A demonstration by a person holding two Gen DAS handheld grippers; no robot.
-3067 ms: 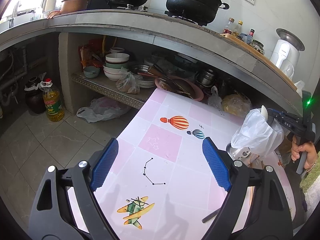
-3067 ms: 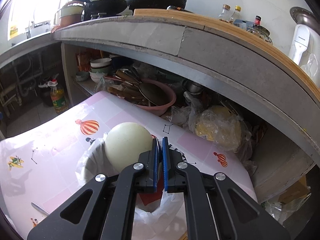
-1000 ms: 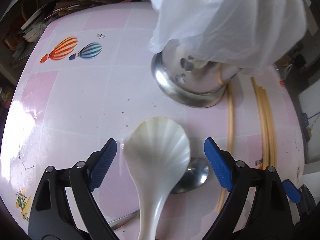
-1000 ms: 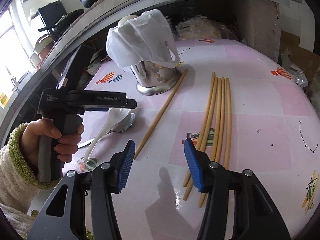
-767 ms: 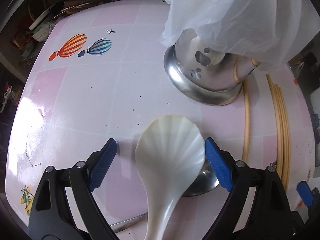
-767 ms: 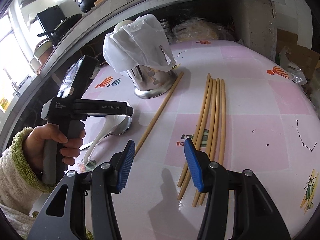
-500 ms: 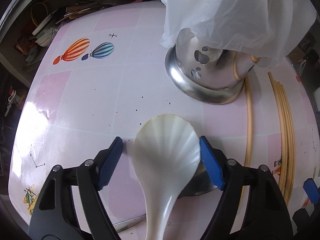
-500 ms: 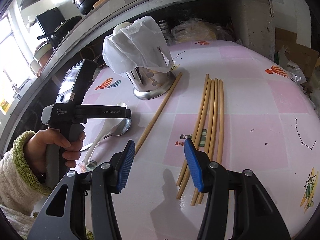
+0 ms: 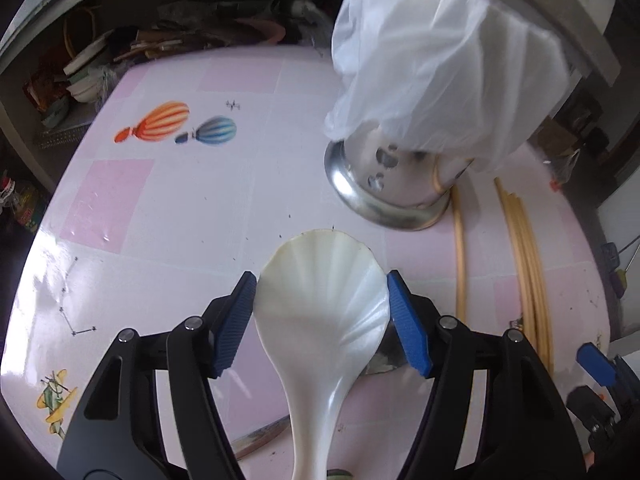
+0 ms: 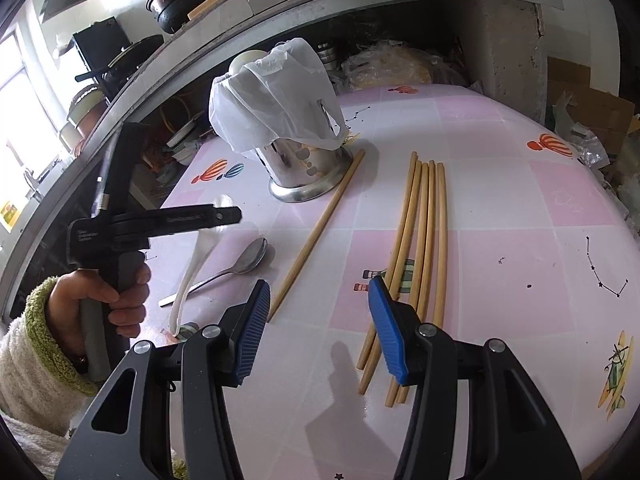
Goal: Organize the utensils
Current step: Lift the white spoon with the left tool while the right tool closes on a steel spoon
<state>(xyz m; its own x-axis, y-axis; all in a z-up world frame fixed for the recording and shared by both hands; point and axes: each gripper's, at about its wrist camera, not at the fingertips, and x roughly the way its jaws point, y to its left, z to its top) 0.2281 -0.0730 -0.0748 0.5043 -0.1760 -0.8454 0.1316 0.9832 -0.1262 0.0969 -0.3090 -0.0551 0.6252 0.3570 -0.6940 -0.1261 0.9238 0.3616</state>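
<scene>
The left gripper is closing on the wide bowl of a white plastic ladle, its blue pads touching the bowl's two edges or all but touching them; in the right wrist view the ladle's bowl looks lifted while the tip of its handle rests on the table near the edge closest to the person. A metal spoon lies flat just beside the ladle, partly under it as seen from the left wrist. The right gripper hangs about half open with nothing between its pads, above the table between a single chopstick and a bundle of chopsticks lying side by side toward the middle. The steel utensil holder stands toward the far edge, its top covered by a white plastic bag, with a pale rounded utensil head poking out above. The step in hand appears to be picking up the ladle to put it into the holder. The next move likely calls for a firm enough squeeze on the smooth, curved bowl, which could slip, then lifting until the handle clears the table and carrying it to the holder. The bag over the opening may block the way in, so the free gripper may have to move it aside.
</scene>
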